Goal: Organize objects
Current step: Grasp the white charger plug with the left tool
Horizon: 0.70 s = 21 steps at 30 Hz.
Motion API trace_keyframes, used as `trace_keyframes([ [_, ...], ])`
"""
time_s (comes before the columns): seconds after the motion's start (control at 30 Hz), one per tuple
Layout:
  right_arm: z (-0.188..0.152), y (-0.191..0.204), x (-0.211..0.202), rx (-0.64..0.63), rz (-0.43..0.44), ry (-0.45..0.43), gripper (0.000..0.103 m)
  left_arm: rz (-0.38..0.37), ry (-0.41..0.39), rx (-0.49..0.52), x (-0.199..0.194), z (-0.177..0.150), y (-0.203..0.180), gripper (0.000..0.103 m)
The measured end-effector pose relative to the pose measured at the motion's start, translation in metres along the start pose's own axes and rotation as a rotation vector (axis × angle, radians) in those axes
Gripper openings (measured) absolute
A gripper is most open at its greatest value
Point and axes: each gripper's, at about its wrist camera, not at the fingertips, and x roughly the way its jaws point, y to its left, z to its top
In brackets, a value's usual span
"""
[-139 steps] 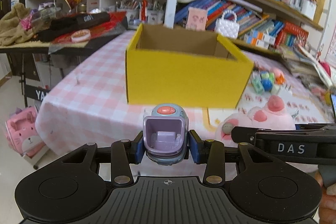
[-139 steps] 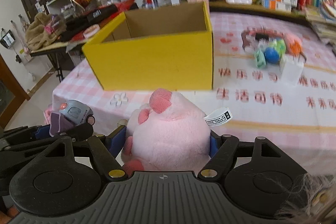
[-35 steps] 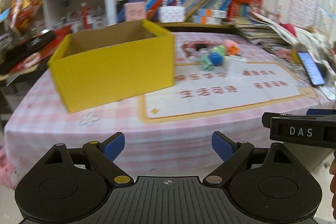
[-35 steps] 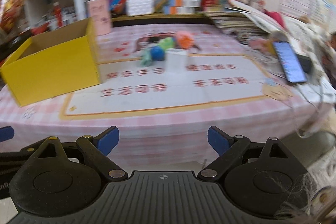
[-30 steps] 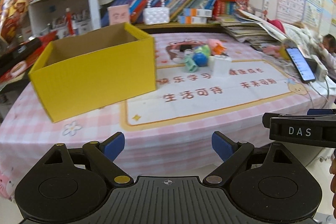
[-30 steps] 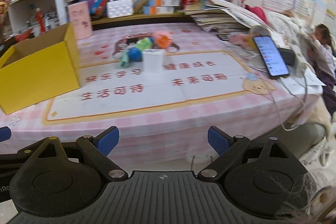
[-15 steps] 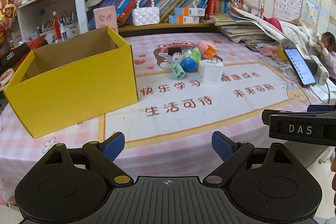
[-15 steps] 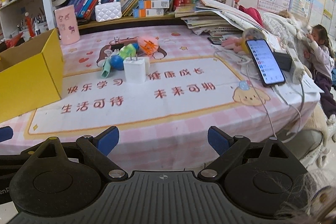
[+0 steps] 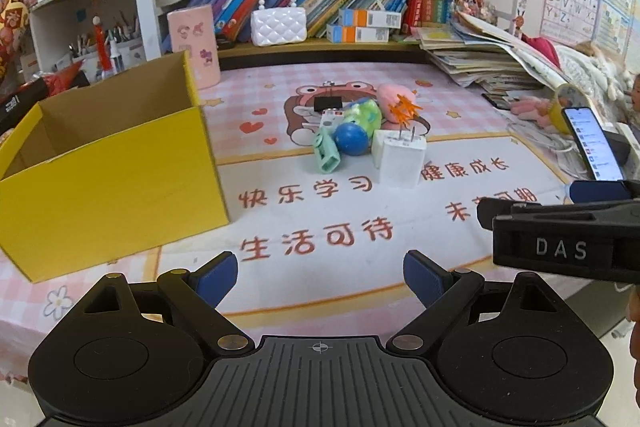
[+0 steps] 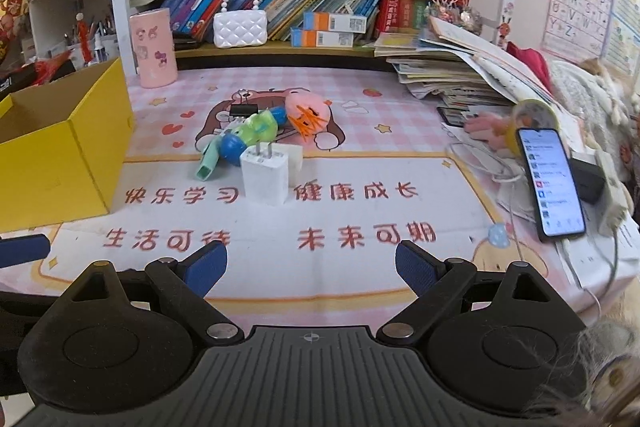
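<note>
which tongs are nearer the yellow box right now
Left. The left tongs hang open just right of the yellow box; the right tongs sit open farther right, past them.

Left gripper (image 9: 320,273) jaws spread wide, empty; right gripper (image 10: 311,267) likewise, level alongside

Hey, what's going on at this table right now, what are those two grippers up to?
A person is tidying small items into a yellow box on the pink table. Both the left gripper and the right gripper are open and hold nothing, hovering at the near table edge. Ahead lies a loose cluster not yet collected: a white charger, a blue ball, a mint green whistle-like toy, a green toy and a pink plush.
</note>
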Motion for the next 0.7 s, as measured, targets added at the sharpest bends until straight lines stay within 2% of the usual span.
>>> trace_keyframes([
  [0.1,0.010,-0.012,0.013,0.005,0.026,-0.001,0.088,0.012,-0.001,0.002,0.010,0.009,-0.010,0.092],
  [0.23,0.026,-0.029,0.030,0.026,0.070,-0.009,0.077,0.028,-0.006,0.000,0.023,0.022,-0.022,0.092],
  [0.5,0.049,-0.057,0.056,0.033,0.092,-0.021,0.076,0.040,-0.005,-0.005,0.059,0.049,-0.047,0.091],
  [0.57,0.053,-0.065,0.062,0.041,0.088,-0.024,0.076,0.027,-0.012,-0.001,0.069,0.055,-0.054,0.086],
  [0.7,0.061,-0.079,0.075,0.045,0.067,-0.017,0.076,-0.027,0.037,-0.034,0.101,0.063,-0.062,0.062],
])
